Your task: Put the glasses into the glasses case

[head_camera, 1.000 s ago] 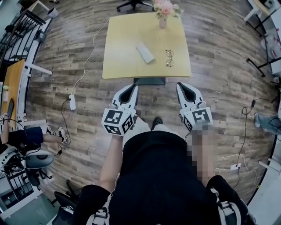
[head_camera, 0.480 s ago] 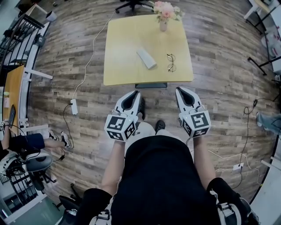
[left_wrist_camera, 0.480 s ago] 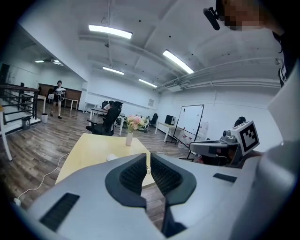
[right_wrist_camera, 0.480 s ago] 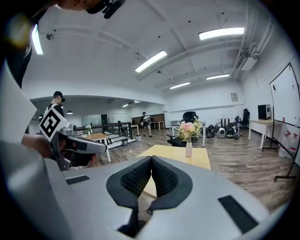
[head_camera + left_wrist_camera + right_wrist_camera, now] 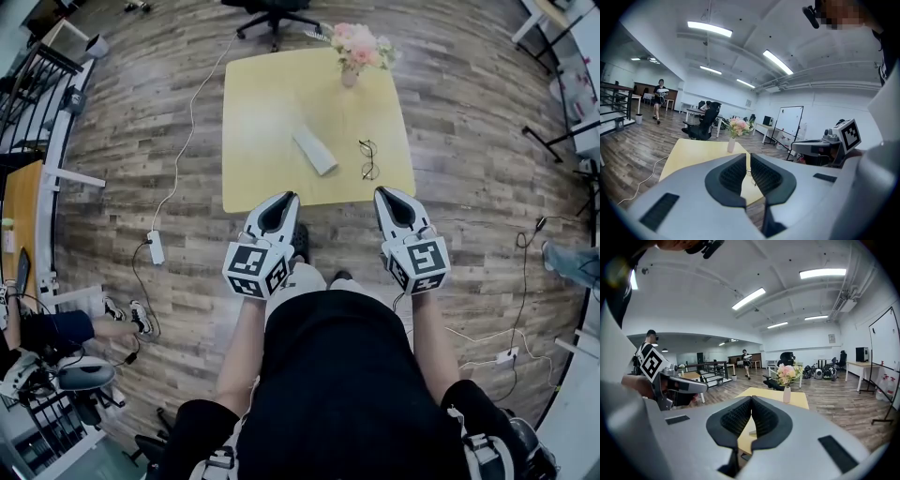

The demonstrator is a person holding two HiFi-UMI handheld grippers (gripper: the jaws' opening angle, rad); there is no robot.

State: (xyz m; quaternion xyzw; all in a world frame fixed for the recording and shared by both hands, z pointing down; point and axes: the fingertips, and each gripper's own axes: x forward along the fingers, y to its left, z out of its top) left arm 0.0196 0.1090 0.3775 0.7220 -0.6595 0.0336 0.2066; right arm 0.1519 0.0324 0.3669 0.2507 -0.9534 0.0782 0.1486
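A pair of black-framed glasses [image 5: 368,159] lies on the right part of a yellow table [image 5: 262,103]. To their left a pale grey glasses case [image 5: 314,151] rests slantwise, closed. Both grippers hang in front of the table's near edge, over the wooden floor. My left gripper [image 5: 292,197] is shut and empty; in the left gripper view its tips [image 5: 747,158] point at the table. My right gripper [image 5: 382,193] is shut and empty too, its tips [image 5: 751,399] aimed at the table and vase.
A vase of pink flowers [image 5: 353,47] stands at the table's far edge. An office chair [image 5: 272,11] sits beyond the table. A white cable and power strip [image 5: 156,247] lie on the floor at the left. A person [image 5: 659,96] walks far off.
Both grippers and the person have come closer to the table; its near edge now lies just beyond the fingertips. Jaws stay shut.
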